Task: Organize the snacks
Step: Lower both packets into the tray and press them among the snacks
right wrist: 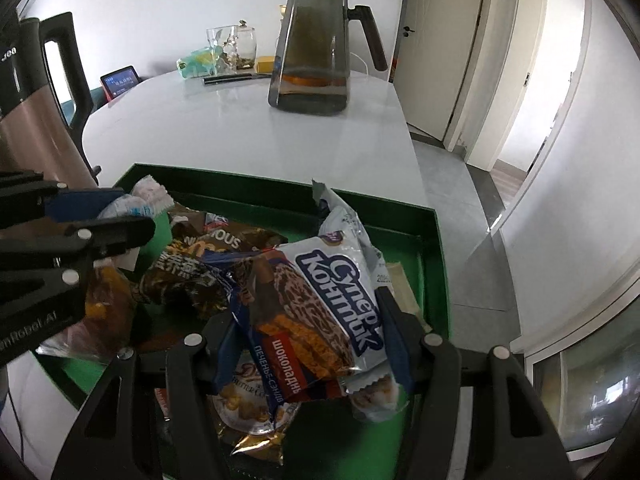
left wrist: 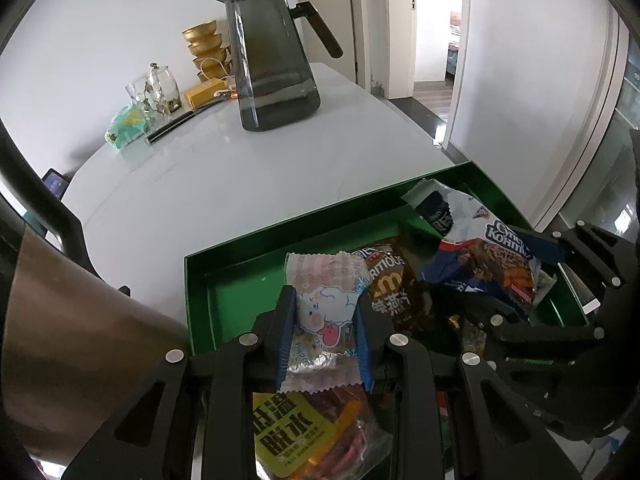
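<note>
Both cameras sit close above the green tray, looking forward and down along their fingers toward the far wall. The left view looks from the tray's left end, the right view from its right end. Both share the tray, the white table and the glass pitcher.

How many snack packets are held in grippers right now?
2. The left gripper pinches the pink cartoon packet over the green tray. The right gripper clamps the blue-and-white biscuit packet above the tray. Other packets lie loose beneath, some perhaps hidden.
</note>
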{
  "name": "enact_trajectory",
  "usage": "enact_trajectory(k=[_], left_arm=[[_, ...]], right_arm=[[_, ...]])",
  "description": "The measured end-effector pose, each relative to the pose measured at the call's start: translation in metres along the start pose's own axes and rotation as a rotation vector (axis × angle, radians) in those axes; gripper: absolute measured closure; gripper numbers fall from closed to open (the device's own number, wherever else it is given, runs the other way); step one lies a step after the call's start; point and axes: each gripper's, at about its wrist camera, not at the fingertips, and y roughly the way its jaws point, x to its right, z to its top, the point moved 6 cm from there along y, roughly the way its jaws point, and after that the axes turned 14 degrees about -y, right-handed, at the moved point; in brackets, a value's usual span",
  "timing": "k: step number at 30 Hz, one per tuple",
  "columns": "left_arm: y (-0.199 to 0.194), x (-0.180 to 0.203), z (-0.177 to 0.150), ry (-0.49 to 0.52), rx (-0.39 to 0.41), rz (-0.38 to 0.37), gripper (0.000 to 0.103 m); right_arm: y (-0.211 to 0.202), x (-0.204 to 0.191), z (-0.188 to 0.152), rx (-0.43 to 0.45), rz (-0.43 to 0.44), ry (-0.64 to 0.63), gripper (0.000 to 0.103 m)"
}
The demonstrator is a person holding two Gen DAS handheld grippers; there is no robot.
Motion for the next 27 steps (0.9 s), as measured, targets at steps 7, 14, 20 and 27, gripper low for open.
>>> enact_trajectory(k=[7,14,20,27], left_arm=[[0.011,0.003,-0.001,0.006,-0.014,-0.004,0.079],[0.017,0.005,-0.002,0.008,-0.022,-0.009,0.078],[0.025,0.006,-0.004,-0.007,-0.043,-0.018,0.078],[0.03,0.006,-0.004,-0.02,-0.048,-0.018,0.078]], right_arm=[[0.005,0.002,0.002,0.003,-0.015,-0.007,0.055],[0.011,0.008,0.004,0.005,-0.027,-0.002,0.055],[0.017,0.013,0.008,0.001,-0.037,-0.006,0.055],[0.02,0.013,0.008,-0.02,-0.048,-0.017,0.054]])
